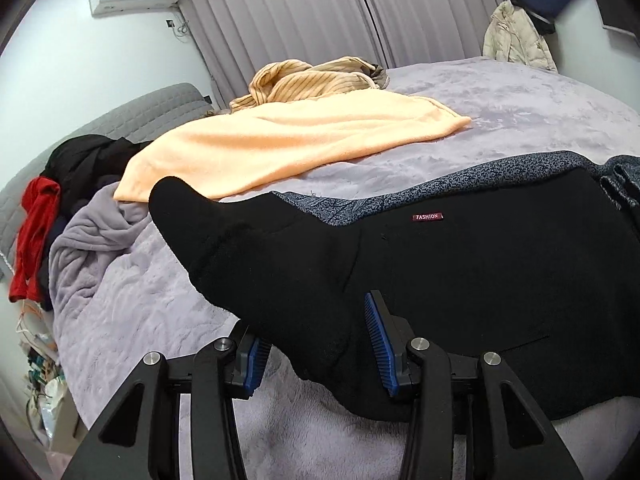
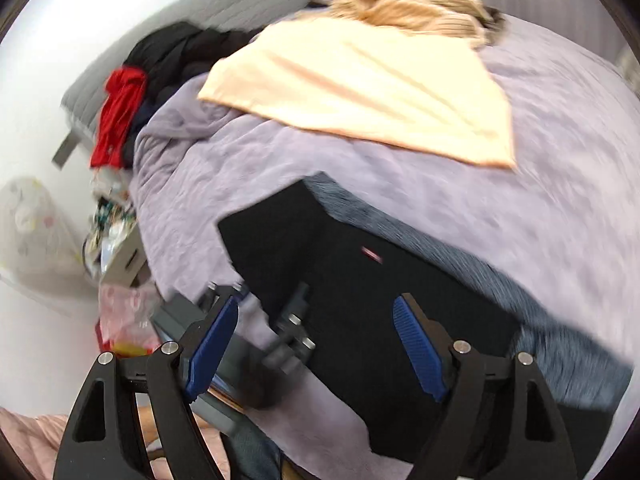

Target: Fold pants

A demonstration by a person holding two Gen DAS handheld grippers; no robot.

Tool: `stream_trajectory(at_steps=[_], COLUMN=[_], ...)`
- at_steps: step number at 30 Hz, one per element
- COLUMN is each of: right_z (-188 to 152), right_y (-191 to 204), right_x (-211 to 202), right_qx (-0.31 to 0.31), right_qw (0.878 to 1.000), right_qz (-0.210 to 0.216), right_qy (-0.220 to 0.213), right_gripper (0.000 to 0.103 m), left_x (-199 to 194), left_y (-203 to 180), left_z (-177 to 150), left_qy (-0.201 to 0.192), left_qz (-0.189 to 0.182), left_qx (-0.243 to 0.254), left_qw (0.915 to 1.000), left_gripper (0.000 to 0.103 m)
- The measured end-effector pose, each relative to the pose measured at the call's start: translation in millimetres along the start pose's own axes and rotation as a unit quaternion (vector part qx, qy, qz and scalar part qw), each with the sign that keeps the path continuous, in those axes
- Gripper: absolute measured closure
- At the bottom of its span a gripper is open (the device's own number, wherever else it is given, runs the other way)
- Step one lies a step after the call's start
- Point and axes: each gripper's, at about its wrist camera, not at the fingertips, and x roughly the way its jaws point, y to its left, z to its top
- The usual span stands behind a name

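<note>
Nearest in the left wrist view, the left gripper [image 1: 318,344] has its blue pads closed on a raised fold of the black pants [image 1: 460,280], the cloth bunched between the jaws and lifted into a peak that juts toward the left. The rest of the pants lies flat on the lilac bedspread [image 1: 520,120], near its front edge, with a small red label [image 1: 427,216] facing up and a strip of speckled blue-grey lining [image 1: 440,188] showing along the far edge. In the blurred right wrist view, the right gripper [image 2: 316,344] hangs above the pants with its jaws wide apart and nothing between the pads; below it the left gripper shows as a grey smear at the pants' near-left edge. To the left of the pants the bedspread is bare up to the bed's side, where a rumpled lilac blanket [image 1: 88,232] hangs. Beyond the pants comes a band of bare bedspread, then a peach towel [image 1: 288,144] spread flat, and behind it a crumpled striped tan garment [image 1: 308,80]. At the far left, red cloth [image 1: 34,232] and black clothes [image 1: 88,160] are heaped against the grey headboard [image 1: 152,108]. Grey curtains [image 1: 320,12] close the back.
</note>
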Motion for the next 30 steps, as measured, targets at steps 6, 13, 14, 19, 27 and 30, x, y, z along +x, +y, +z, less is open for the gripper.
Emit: stream_trajectory(at_steps=[6, 13, 14, 19, 27, 30], right_z=[64, 59, 57, 58, 26, 4], right_y=[72, 98, 93, 66, -16, -43], right_x=[77, 161, 167, 134, 20, -26], right_qx=[-0.089, -0.153, -0.151, -0.116, 0.012, 0.042], right_qw=[0.99, 0.963, 0.961, 0.979, 0.992, 0.988], right_qz=[0.011, -0.021, -0.031, -0.001, 0.117, 0.149], right_qy=[0.113, 0.221, 0.228, 0.169, 0.038, -0.015], right_gripper=[0.02, 0.052, 0.081, 0.085, 0.086, 0.086], left_x=[-4, -3, -2, -19, -78, -106], left_y=[-1, 0, 1, -1, -18, -37], left_z=[-4, -7, -8, -1, 46, 64], left_qy=[-0.01, -0.013, -0.009, -0.036, -0.094, -0.121], left_qz=[0.005, 0.005, 0.001, -0.027, -0.09, -0.108], left_qx=[0.009, 0.013, 0.012, 0.018, 0.011, 0.026], left_qw=[0.9999, 0.9998, 0.9999, 0.9988, 0.9914, 0.9865], left_gripper=[0.057, 0.057, 0.057, 0.057, 0.057, 0.057])
